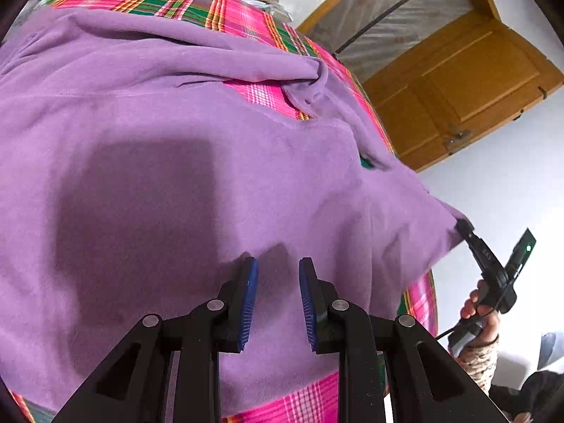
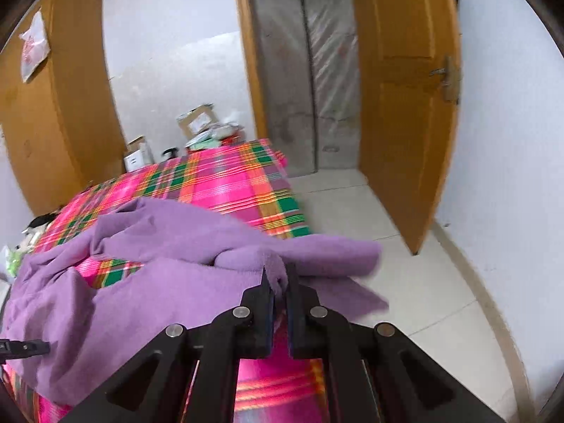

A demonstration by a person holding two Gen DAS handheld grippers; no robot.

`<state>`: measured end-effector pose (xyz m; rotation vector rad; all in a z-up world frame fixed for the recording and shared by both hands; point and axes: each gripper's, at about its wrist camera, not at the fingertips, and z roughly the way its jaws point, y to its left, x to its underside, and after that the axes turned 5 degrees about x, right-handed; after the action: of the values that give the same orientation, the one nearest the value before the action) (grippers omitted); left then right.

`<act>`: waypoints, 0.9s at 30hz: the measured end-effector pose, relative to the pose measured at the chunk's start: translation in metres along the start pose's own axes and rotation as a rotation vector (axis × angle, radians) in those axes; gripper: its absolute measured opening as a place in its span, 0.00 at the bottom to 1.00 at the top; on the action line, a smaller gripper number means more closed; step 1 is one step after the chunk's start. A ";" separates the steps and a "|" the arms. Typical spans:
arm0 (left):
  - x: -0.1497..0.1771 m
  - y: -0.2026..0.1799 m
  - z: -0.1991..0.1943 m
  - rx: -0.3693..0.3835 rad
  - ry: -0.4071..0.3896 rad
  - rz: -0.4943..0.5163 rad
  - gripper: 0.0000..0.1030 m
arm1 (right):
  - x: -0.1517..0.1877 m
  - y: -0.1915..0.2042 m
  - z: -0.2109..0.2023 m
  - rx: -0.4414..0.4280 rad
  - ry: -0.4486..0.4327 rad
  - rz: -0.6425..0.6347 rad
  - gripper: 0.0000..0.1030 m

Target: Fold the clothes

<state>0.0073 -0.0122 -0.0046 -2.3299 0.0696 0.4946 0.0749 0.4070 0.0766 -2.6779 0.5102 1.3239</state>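
Purple fleece garment (image 2: 148,282), corner pinched by right tongs (image 2: 279,283), left tongs (image 1: 278,275) parted

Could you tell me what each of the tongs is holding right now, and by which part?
The right tongs pinch the purple garment at an edge corner. The left tongs are open above it, holding nothing.

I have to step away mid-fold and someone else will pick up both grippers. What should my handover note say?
Right gripper: shut on a corner of the purple fleece garment, lifting it off the bed edge.
Left gripper: open, empty, hovering above the garment's middle.
Garment: spread, wrinkled, over the pink plaid bedsheet; one sleeve bunched near the far side.
Done: corner gripped. No finished fold visible.
Left: grab a second point with the left gripper, fold, flatten.
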 end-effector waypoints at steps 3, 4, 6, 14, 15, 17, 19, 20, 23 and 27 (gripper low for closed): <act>0.003 0.003 -0.003 0.000 -0.003 -0.004 0.24 | 0.002 -0.013 -0.010 0.037 -0.015 0.023 0.05; 0.004 0.004 -0.004 -0.001 -0.003 -0.004 0.24 | 0.003 -0.017 -0.013 0.050 -0.019 0.030 0.05; 0.006 0.005 -0.006 -0.001 -0.003 -0.002 0.24 | 0.006 -0.025 -0.016 0.086 -0.022 0.034 0.05; 0.010 0.012 -0.016 -0.008 -0.014 -0.003 0.24 | 0.024 -0.040 -0.005 0.165 0.037 0.038 0.05; 0.010 0.014 -0.020 -0.014 -0.022 -0.004 0.24 | 0.027 -0.039 -0.002 0.171 0.050 0.033 0.05; 0.010 0.022 -0.032 -0.027 -0.049 -0.017 0.24 | 0.032 -0.036 0.001 0.188 0.071 0.020 0.05; 0.008 0.034 -0.050 -0.052 -0.091 -0.040 0.24 | 0.034 -0.030 0.000 0.201 0.074 0.013 0.05; 0.007 0.041 -0.059 -0.066 -0.115 -0.052 0.24 | 0.035 -0.026 -0.003 0.208 0.075 0.005 0.06; 0.003 0.067 -0.095 -0.122 -0.202 -0.105 0.24 | 0.034 -0.012 -0.010 0.231 0.057 -0.020 0.13; -0.005 0.096 -0.130 -0.184 -0.271 -0.150 0.24 | 0.029 0.020 -0.023 0.240 0.007 -0.060 0.18</act>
<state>0.0275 -0.1713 0.0178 -2.3987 -0.2888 0.7618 0.1013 0.3752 0.0683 -2.4830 0.5469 1.1578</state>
